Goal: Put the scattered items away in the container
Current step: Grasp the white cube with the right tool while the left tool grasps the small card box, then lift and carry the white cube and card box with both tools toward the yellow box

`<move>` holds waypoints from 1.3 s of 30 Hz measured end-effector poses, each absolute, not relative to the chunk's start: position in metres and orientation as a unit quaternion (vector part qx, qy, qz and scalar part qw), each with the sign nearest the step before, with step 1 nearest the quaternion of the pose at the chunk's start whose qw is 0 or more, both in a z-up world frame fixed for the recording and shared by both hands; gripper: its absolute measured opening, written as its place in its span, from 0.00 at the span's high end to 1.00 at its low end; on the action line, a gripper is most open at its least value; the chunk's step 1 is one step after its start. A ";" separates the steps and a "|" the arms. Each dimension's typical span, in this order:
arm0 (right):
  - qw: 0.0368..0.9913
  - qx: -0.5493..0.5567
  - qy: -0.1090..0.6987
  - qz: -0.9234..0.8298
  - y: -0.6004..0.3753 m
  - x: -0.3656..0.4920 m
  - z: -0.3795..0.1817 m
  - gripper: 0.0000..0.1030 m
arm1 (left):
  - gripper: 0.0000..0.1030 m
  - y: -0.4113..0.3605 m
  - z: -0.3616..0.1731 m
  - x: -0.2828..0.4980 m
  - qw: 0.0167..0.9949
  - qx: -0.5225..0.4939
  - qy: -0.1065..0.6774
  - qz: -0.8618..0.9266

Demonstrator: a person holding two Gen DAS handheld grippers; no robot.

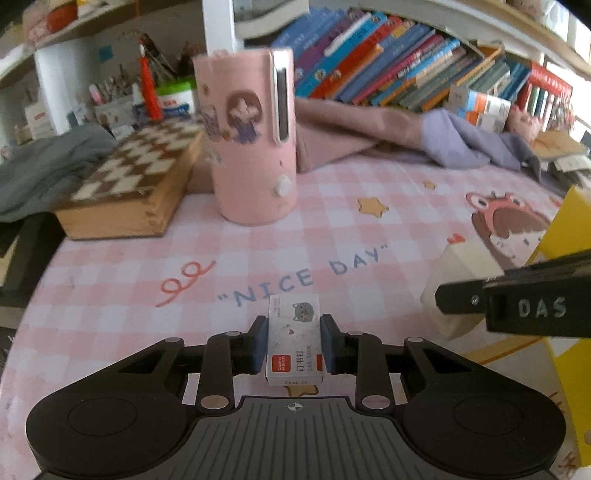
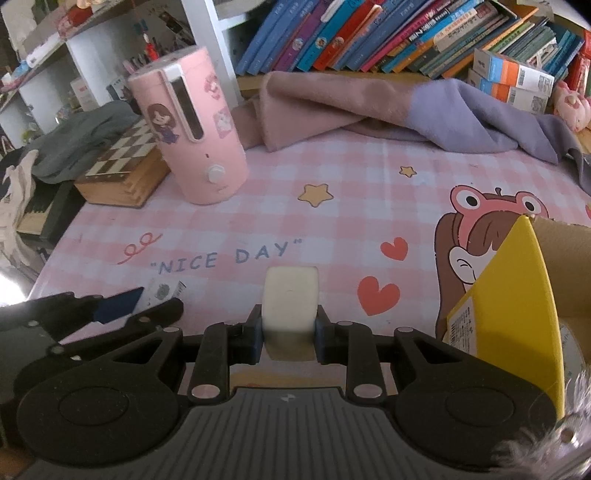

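Observation:
My left gripper (image 1: 294,341) is shut on a small white staple box (image 1: 294,338) with a grey cat print, held over the pink checked mat. My right gripper (image 2: 289,330) is shut on a cream white block (image 2: 290,302). In the left wrist view the block (image 1: 456,284) and the right gripper's finger (image 1: 461,299) show at the right. In the right wrist view the left gripper (image 2: 147,306) and the staple box (image 2: 164,290) show at the left. The yellow cardboard box (image 2: 517,295), the container, stands open at the right; its wall (image 1: 574,221) also shows in the left wrist view.
A pink cylindrical appliance (image 1: 251,144) stands at the back of the mat, beside a wooden chessboard box (image 1: 125,184). A pink and purple cloth (image 2: 388,110) lies along the back under a row of books (image 2: 388,33). A grey cloth (image 2: 81,136) lies far left.

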State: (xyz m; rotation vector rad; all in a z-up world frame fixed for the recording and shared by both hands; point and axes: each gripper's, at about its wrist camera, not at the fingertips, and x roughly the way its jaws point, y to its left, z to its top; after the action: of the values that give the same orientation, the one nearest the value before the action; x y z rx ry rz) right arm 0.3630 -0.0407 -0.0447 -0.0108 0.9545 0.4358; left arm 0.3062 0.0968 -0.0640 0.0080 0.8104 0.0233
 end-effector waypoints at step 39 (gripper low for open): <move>0.892 -0.078 0.356 0.269 -0.086 0.174 0.017 0.77 | 0.73 0.093 0.029 0.115 0.949 -0.051 0.308 -0.035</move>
State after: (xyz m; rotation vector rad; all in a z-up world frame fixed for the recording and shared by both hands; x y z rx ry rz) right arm 0.1743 -0.0859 0.0169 -0.1620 0.7384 0.5579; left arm 0.1146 0.0930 0.0295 -0.1035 0.6263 -0.0722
